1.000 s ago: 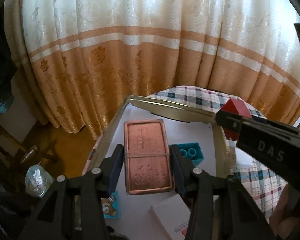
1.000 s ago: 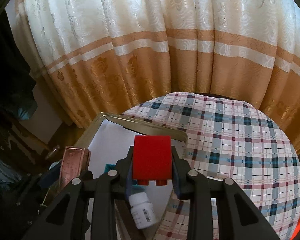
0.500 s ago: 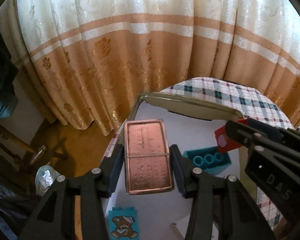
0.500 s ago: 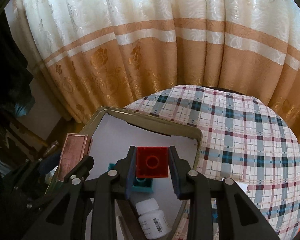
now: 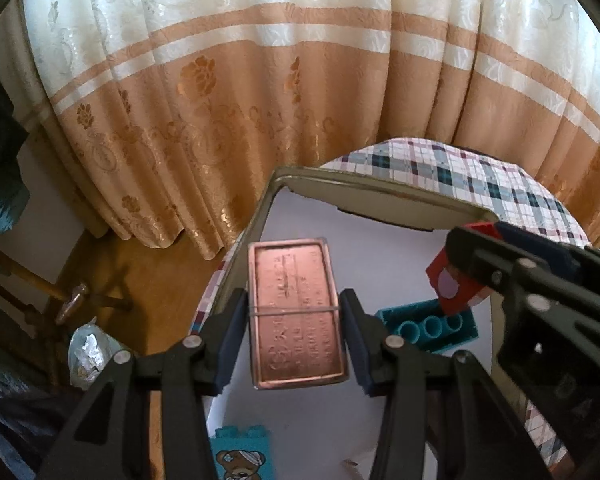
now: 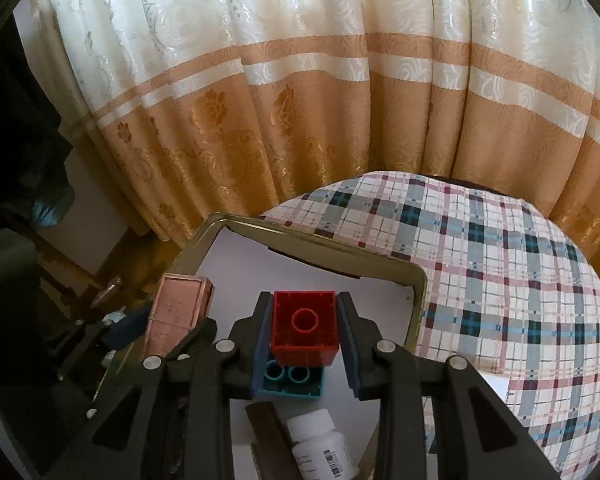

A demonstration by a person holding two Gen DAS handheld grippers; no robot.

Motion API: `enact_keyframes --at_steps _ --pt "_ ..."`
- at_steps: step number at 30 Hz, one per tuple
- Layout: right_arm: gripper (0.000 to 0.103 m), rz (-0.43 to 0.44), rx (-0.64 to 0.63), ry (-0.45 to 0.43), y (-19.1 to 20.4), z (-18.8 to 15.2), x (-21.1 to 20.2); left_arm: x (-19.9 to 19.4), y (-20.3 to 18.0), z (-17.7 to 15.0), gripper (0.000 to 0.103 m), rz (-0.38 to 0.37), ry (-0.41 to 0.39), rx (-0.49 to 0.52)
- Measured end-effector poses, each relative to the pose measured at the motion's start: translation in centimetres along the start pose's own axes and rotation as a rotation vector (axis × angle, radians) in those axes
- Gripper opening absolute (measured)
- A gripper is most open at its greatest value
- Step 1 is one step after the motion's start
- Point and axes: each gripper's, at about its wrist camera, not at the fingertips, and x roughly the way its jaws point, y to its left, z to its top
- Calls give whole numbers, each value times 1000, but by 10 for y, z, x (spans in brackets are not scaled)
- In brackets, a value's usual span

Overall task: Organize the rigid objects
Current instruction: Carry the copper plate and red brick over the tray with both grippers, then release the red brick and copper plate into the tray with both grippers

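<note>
While both grippers hang over the metal tray [image 5: 384, 194], each is clenched on an object. The left gripper [image 5: 294, 320] grips a copper-coloured tin [image 5: 296, 312] by its long sides, the pads pressing at about its middle, so the tin runs toward twelve o'clock past the fingertips, above the tray's white floor at its nine o'clock edge. The right gripper [image 6: 303, 334] clamps a red block [image 6: 303, 330] between its pads, hollow underside facing the camera. Just below it, toward six o'clock, a teal block [image 6: 292, 380] lies on the tray floor; whether the red one touches it cannot be told. From the left wrist, the right gripper enters at three o'clock with the red block over the teal block. A white bottle [image 6: 320, 446] lies at six o'clock of the teal block.
</note>
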Motion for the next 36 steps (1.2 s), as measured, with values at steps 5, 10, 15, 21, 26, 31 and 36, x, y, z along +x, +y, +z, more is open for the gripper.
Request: enact_keyframes --at_steps 5,10,15,21,26,31,36 --pt "34 8 -13 8 5 0 2 2 1 1 47 12 8 7" --pt "34 8 2 35 4 3 11 5 1 0 47 6 29 11" --pt "34 20 13 52 6 6 15 7 3 0 47 0 39 3" --pt "34 19 13 54 10 8 19 8 2 0 47 -7 43 -5" --pt "35 34 16 55 12 7 15 3 7 -1 47 -29 34 -28" --pt "35 37 14 49 15 5 15 5 8 -2 47 -44 43 -32" --pt "35 50 24 52 14 4 15 4 8 -3 47 -50 42 -33"
